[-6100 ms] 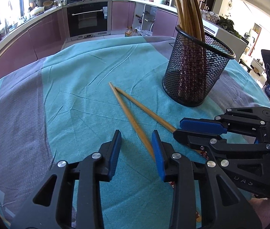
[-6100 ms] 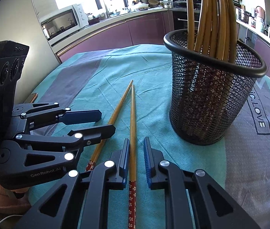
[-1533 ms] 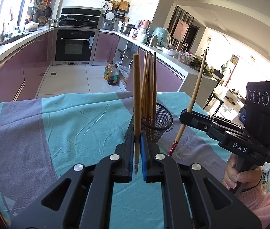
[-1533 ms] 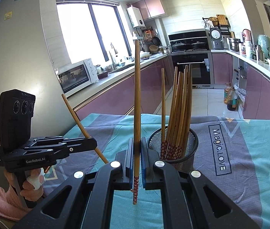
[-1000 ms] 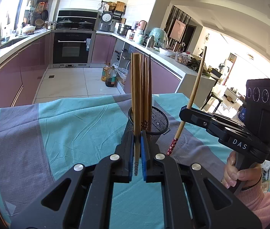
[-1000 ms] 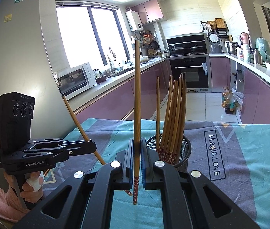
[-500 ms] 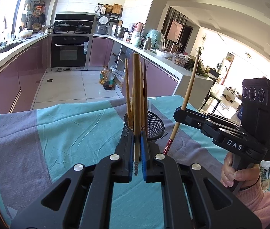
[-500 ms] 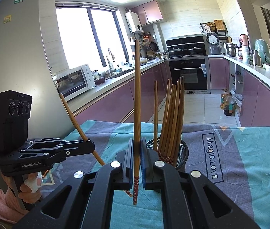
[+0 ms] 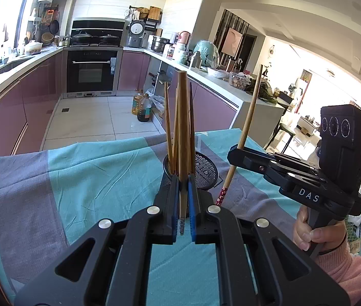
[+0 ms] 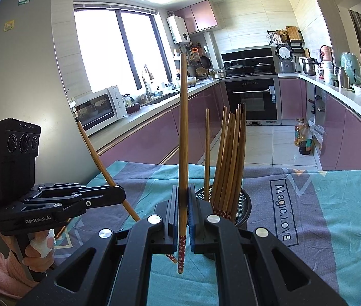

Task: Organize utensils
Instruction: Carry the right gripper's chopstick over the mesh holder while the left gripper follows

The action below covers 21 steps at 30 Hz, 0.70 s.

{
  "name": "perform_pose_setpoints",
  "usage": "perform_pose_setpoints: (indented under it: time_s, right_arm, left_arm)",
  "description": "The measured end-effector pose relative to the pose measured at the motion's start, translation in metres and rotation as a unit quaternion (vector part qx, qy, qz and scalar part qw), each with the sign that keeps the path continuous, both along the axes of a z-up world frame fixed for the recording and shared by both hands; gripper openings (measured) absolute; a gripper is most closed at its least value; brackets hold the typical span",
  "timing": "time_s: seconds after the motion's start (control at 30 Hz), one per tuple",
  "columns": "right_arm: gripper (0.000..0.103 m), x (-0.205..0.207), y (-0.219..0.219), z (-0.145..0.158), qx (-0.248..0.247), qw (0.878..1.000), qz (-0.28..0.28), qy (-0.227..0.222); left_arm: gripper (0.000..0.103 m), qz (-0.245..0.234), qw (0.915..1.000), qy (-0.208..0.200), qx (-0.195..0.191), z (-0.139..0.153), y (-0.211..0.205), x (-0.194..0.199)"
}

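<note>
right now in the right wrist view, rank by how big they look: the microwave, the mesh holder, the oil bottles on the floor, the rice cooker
1. Microwave and mesh holder: look alike in size, and the holder is much nearer and partly hidden by the right gripper, so no ranking between them.
2. Oil bottles.
3. Rice cooker, close to the bottles.

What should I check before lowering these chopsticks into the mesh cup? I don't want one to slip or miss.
1. Left tongs clamped on their chopstick: ok.
2. Right tongs clamped on their chopstick: ok.
3. Both chopsticks patterned end down: ok.
4. Mesh cup upright on the cloth: ok.
5. Room left among the chopsticks already in the cup: cannot tell.
6. Either tip over the cup's opening: not ok.
</note>
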State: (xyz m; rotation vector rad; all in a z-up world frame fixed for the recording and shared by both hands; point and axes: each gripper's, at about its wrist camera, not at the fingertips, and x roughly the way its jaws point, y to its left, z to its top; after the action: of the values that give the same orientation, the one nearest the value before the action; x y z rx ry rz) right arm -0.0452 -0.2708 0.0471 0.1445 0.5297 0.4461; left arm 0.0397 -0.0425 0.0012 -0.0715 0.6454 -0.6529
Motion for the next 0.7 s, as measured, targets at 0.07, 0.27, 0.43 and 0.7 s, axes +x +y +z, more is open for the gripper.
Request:
perform_pose_setpoints:
  time_s: [0.07,0.27,0.43,0.7]
  right_arm:
    - [0.006,0.0002,0.0002,-0.0001,0.0,1.0,0.0,0.0]
    - [0.006,0.001,0.0001,0.0012,0.0,1.0,-0.001,-0.001]
    - [0.006,0.0014,-0.0005,0.0015,0.002,1.0,0.0,0.0]
    - [0.006,0.0053,-0.0017,0.006,0.004,1.0,-0.001,-0.001]
  left_arm:
    - [0.007,0.0,1.0,-0.001,0.001,0.0006,-0.0009,0.0004]
    - [0.007,0.0,1.0,-0.001,0.001,0.0009,-0.0011,0.0001]
    - [0.007,-0.001,1.0,-0.002,0.0,0.0023,-0.0011,-0.0005]
    - [0.007,-0.007,1.0,-0.006,0.0,0.0079,-0.0003,-0.0018]
